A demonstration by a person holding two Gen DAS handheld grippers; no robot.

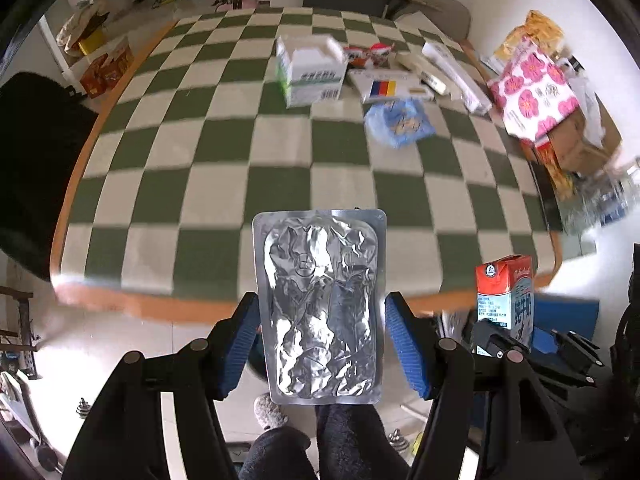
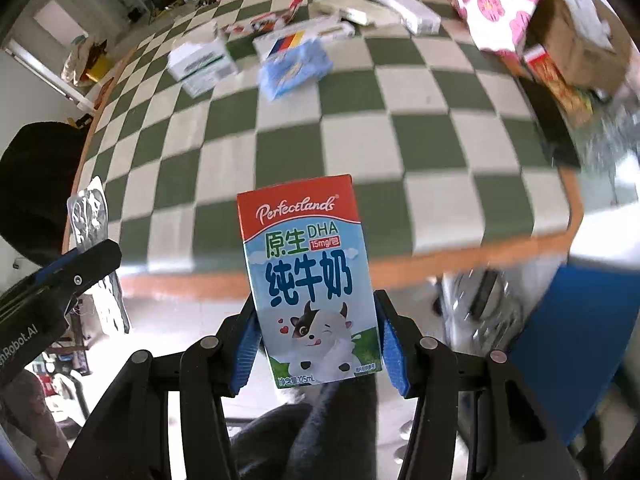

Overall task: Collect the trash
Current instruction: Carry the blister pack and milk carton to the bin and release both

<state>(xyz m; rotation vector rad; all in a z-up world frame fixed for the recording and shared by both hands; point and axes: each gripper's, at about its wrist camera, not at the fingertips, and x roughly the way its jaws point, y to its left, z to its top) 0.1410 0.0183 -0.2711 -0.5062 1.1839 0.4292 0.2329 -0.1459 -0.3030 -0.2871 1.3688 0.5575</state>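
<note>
While both loads hang past the near edge: two pieces of trash in hand, several more left behind.

Surface: checkered green and white, orange rim, still carrying litter at its far side; near half bare.

Pile at far right: flowered pink-and-white box leaning on brown cardboard, with yellow packets behind; uncertain whether trash or storage.

White-and-green carton: lying on the far part of the surface, uncollected.

Flat white boxes: strewn just behind and beside a card with a colour stripe, uncollected.

Blue plastic wrapper: crumpled, nearest of the leftover pieces, apart from the carton.

Red snack packet: small, at the far edge, uncollected.

Left hand-held gripper: clamped on the sides of a silver foil pouch, held upright over the floor, clear of the surface.

Right hand-held gripper: clamped on the sides of a small milk carton, upright, also past the rim and over the floor.

Blue bin-like shape: blurred, low at the right; likely the drop point, not certain.

Progress, as a judgement: early to middle; two items lifted but not yet dropped, at least five pieces waiting.

Left to do: release both loads into a container, then return for the wrapper, carton, boxes and packet.
</note>
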